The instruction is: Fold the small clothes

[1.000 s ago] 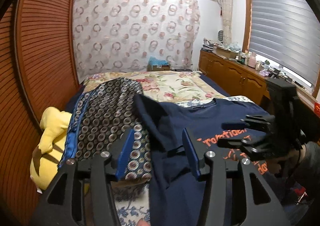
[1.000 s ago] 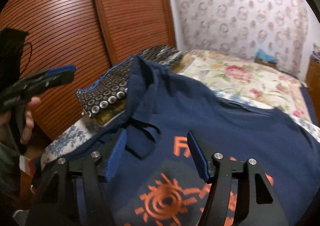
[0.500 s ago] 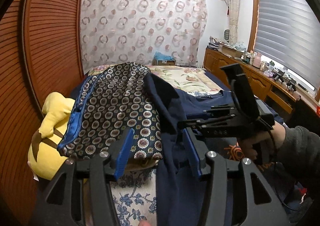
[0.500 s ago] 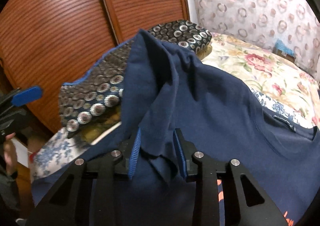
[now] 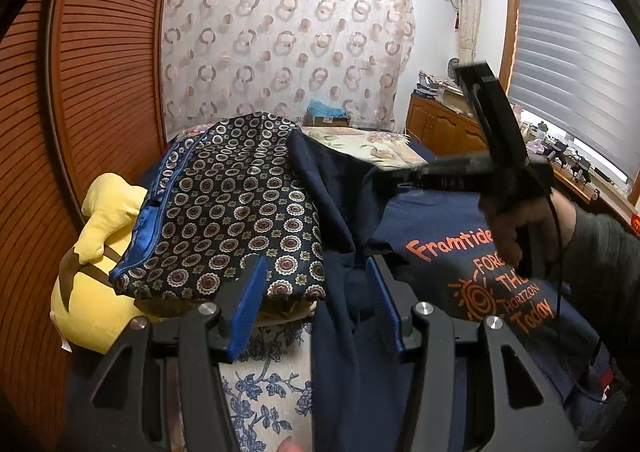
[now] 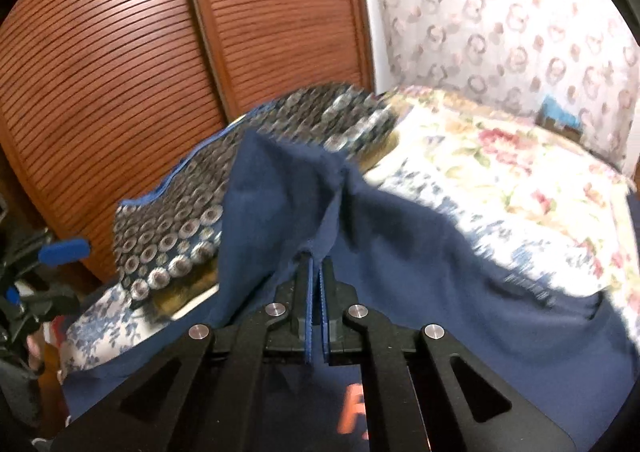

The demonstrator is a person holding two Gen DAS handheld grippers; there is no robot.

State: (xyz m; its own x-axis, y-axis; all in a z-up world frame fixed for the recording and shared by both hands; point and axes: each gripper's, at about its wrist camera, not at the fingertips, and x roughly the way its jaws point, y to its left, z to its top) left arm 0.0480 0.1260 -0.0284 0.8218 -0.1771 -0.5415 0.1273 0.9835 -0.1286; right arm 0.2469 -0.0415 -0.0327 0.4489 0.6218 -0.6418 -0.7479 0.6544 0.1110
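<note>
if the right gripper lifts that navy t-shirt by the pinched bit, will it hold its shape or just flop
Probably flop: the navy cotton t-shirt with orange print already peaks and drapes in soft folds where the right gripper is shut on it. It looks light. The rest would likely trail across the floral bedspread.

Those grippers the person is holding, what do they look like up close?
Each is a black plastic frame with triangular cut-outs and silver screws. The left gripper ends in two fingers lined with blue ridged pads, and the right gripper has the same blue lining. Seen from the left wrist, the right one carries a tall black block on top, with a thin black cable. The sleeve is dark grey.
</note>
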